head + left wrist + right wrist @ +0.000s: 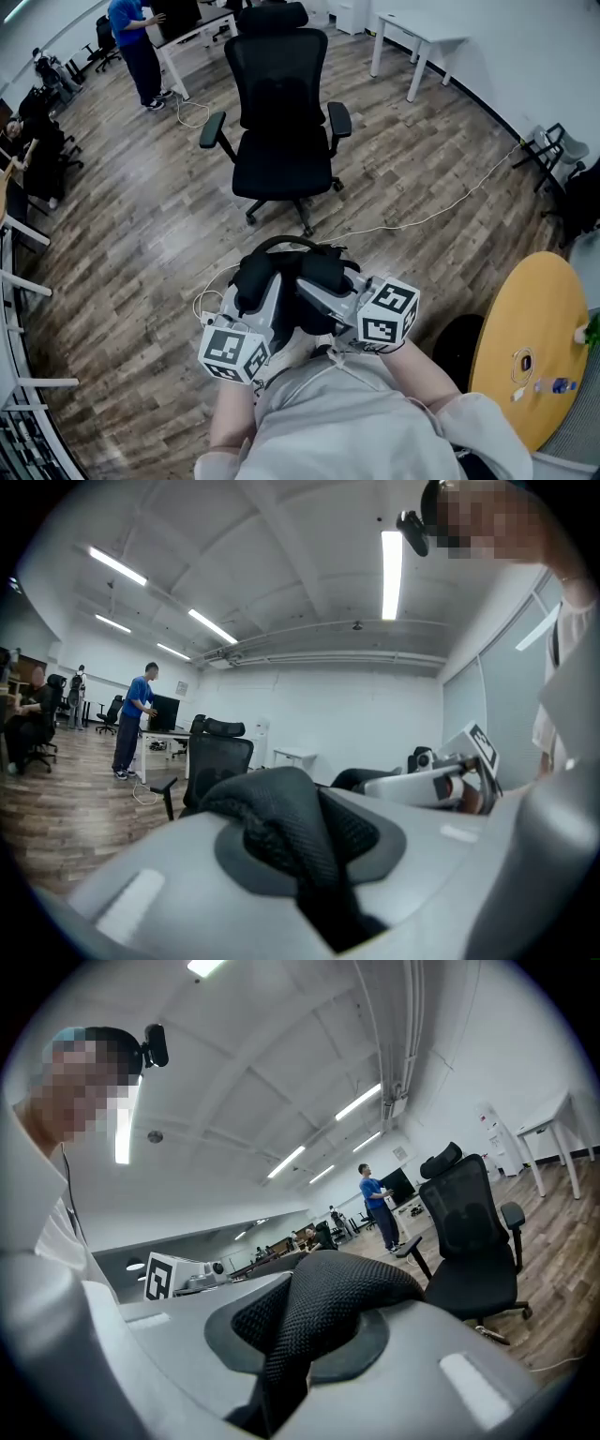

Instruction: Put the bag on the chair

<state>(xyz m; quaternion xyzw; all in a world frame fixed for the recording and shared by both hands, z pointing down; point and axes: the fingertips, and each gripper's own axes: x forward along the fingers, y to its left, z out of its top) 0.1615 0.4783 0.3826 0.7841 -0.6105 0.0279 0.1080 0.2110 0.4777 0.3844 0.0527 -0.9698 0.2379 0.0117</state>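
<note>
The black bag (281,281) hangs in front of me, carried by both grippers over the wood floor. My left gripper (265,298) is shut on a black mesh strap (286,832) of the bag. My right gripper (319,286) is shut on another mesh strap (323,1321). The black office chair (281,141) stands a short way ahead, facing me with its seat bare; it also shows as the chair (217,757) in the left gripper view and the chair (469,1232) in the right gripper view. Most of the bag's body is hidden under the grippers.
A round yellow table (530,328) with small items is at my right. A white desk (417,33) stands at the far right, and another desk (192,37) is beside a person in blue (131,47). A white cable (431,214) runs across the floor.
</note>
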